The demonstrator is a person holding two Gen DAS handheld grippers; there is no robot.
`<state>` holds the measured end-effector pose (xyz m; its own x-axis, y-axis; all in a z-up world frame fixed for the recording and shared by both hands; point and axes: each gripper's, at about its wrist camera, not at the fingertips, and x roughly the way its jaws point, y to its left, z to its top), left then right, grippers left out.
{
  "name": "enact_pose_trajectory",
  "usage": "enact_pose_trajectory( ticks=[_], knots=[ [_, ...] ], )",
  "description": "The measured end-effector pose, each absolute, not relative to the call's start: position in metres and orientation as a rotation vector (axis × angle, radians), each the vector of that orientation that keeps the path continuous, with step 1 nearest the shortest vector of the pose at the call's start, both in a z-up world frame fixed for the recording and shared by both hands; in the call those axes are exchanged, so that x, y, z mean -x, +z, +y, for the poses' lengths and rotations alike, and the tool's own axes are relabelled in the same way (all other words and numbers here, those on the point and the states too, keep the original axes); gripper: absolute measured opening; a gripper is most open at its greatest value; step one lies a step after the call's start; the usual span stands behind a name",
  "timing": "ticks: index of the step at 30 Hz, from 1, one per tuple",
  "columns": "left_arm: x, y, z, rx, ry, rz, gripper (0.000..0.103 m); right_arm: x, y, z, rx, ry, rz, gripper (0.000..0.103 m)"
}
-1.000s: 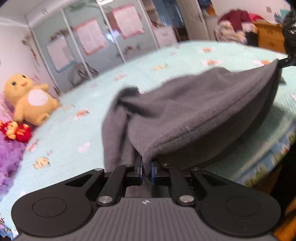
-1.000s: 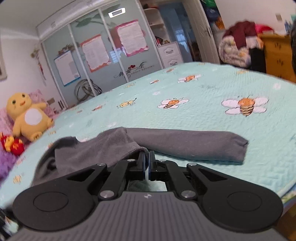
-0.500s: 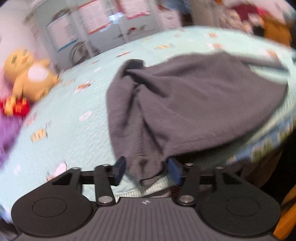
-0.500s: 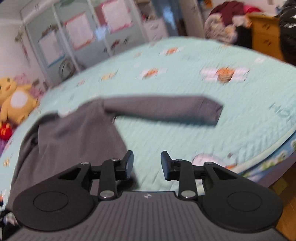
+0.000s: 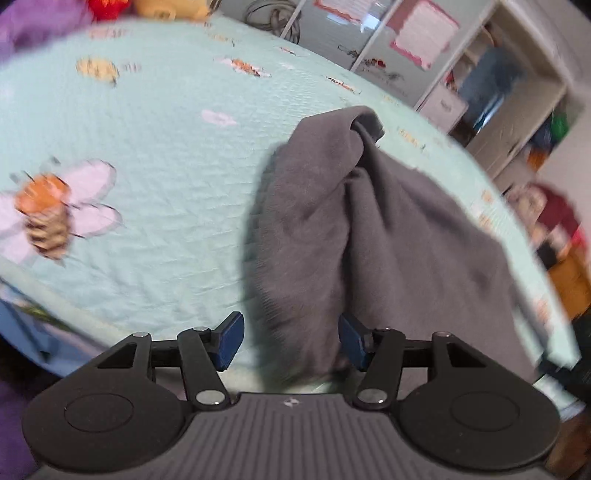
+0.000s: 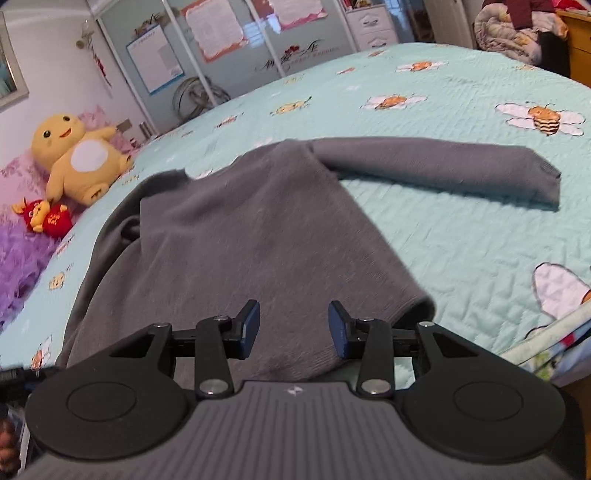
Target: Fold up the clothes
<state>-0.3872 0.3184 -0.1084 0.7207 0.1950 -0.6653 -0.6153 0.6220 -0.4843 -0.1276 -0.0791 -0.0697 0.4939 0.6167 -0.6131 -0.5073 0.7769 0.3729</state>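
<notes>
A bed under a mint quilt printed with bees [image 6: 461,229] fills the room, with mirrored wardrobe doors hung with posters [image 6: 221,40] behind it, a yellow plush toy [image 6: 74,155] on pink bedding at left, a wooden dresser [image 6: 580,40] at right, and what may be heaped blankets [image 6: 513,33] beside it.

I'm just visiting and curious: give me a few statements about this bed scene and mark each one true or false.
1. The grey sweater lies on a bedspread printed with bees. True.
2. One sleeve is stretched out flat to the side. True.
3. The right gripper is clamped on the sweater. False: its jaws stand apart, open above the hem.
4. The plush toy sits on top of the sweater. False: it lies apart, near the pillows.
5. The sweater is folded into a neat square. False: it is spread out.
</notes>
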Motion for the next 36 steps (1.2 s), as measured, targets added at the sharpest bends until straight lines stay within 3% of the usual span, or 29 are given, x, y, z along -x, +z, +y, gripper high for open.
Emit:
enact_pose_trajectory(
  ticks=[2,4,5,8,14,17,19,20,24,30,36],
  knots=[
    [0.375,-0.116,0.322,0.812,0.497,0.6,0.056,0.13,-0.068,-0.08,-0.136,0.679,0.799,0.042],
    [0.369,-0.12,0.325,0.823,0.53,0.608,0.028,0.131,-0.068,-0.081,-0.126,0.666,0.798,0.043],
    [0.367,-0.121,0.328,0.825,0.546,0.616,0.007,0.13,-0.068,-0.081,-0.122,0.655,0.803,0.044],
    [0.379,-0.102,0.338,0.73,0.647,0.556,0.006,0.13,-0.07,-0.082,-0.11,0.633,0.813,0.044],
    [0.407,-0.002,0.405,0.351,0.938,0.362,0.006,0.128,-0.073,-0.079,-0.078,0.613,0.828,0.045],
    [0.406,0.038,0.45,0.229,1.017,0.335,0.012,0.127,-0.074,-0.068,-0.062,0.621,0.834,0.045],
    [0.396,0.051,0.477,0.175,1.048,0.369,0.023,0.129,-0.074,-0.059,-0.046,0.634,0.838,0.045],
    [0.392,0.046,0.484,0.176,1.072,0.402,0.029,0.13,-0.074,-0.055,-0.037,0.64,0.839,0.045],
    [0.386,0.012,0.49,0.268,1.084,0.473,0.038,0.135,-0.073,-0.039,0.002,0.661,0.832,0.045],
    [0.395,-0.071,0.412,0.524,0.907,0.506,0.038,0.133,-0.073,-0.029,0.033,0.669,0.841,0.045],
    [0.361,-0.087,0.377,0.452,0.762,0.589,0.038,0.125,-0.059,-0.026,-0.001,0.715,0.792,0.045]
  ],
)
